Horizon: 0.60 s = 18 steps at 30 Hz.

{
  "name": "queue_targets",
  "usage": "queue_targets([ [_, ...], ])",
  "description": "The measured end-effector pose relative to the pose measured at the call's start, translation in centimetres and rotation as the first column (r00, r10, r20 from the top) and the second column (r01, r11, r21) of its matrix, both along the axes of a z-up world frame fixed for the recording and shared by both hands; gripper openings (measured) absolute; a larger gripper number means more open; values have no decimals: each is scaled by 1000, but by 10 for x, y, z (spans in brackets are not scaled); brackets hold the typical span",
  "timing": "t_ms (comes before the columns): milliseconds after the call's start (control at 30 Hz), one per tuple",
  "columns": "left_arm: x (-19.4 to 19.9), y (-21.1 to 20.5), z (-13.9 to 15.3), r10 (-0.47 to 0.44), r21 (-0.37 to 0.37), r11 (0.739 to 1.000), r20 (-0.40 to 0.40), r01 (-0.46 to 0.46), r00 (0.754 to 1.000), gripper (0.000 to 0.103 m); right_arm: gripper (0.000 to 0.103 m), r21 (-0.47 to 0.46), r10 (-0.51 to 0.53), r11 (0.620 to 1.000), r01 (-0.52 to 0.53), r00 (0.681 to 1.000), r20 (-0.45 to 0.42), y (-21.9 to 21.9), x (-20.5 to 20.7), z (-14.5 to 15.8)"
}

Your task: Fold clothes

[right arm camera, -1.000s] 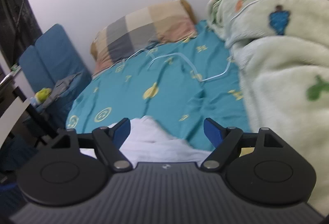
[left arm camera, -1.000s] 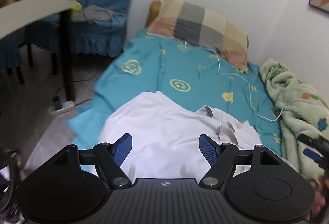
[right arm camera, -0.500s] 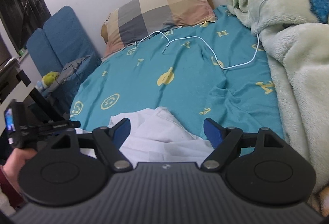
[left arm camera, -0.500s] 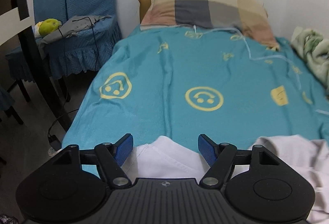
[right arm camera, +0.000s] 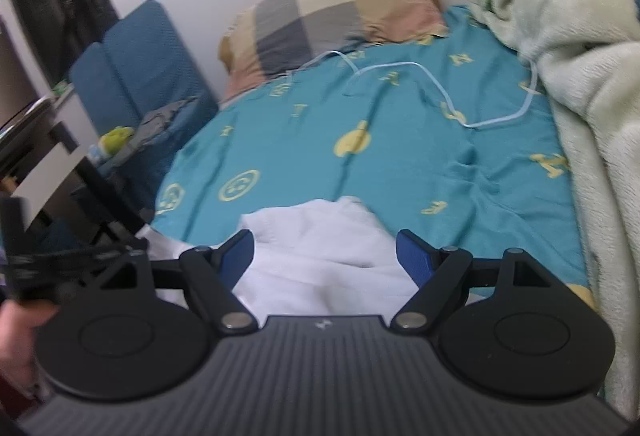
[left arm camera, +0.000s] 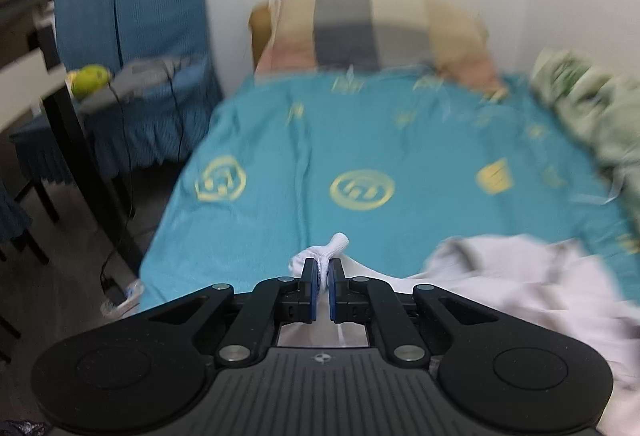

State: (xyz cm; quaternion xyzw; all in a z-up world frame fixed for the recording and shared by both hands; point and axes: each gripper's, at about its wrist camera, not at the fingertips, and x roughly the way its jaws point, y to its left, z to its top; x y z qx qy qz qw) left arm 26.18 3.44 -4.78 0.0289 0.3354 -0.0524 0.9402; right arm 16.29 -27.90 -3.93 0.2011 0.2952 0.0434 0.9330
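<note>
Left hand-held gripper [left arm camera: 323, 276] just snapped closed, now pinching an edge of the white garment [left arm camera: 520, 284], likely as a fold corner. Right hand-held gripper [right arm camera: 325, 254] hovers released above the cloth. Garment lies crumpled at near end of the bed [left arm camera: 304, 140] on teal sheet.

My left gripper [left arm camera: 323, 278] and right gripper [right arm camera: 325, 254]: black ribbed bodies, silver screws, blue-padded fingers [right arm camera: 414, 256].
</note>
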Motion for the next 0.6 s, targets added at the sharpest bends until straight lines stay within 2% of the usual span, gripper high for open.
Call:
queue_targets([
  [167,-93,1,55,-94,-72,992,92,101,991,5,80,7,93,996,-93,995,47,14,-10,9],
  [233,-130,-1,66,-126,-81,987,120,136,985,6,80,5,120,993,-120,992,50,21,-16,10],
  [333,-171,2,66,-129,-169,975,109,146,986,6,80,-10,158,987,-158,987,39,29,-23,9],
  [467,-196,6,49,-81,-245,965,79,98,994,6,80,8,186,983,-186,982,34,34,-20,8],
  [600,-197,8,41,-77,-225,970,80,94,994,6,75,8,218,976,-218,975,35,43,2,8],
])
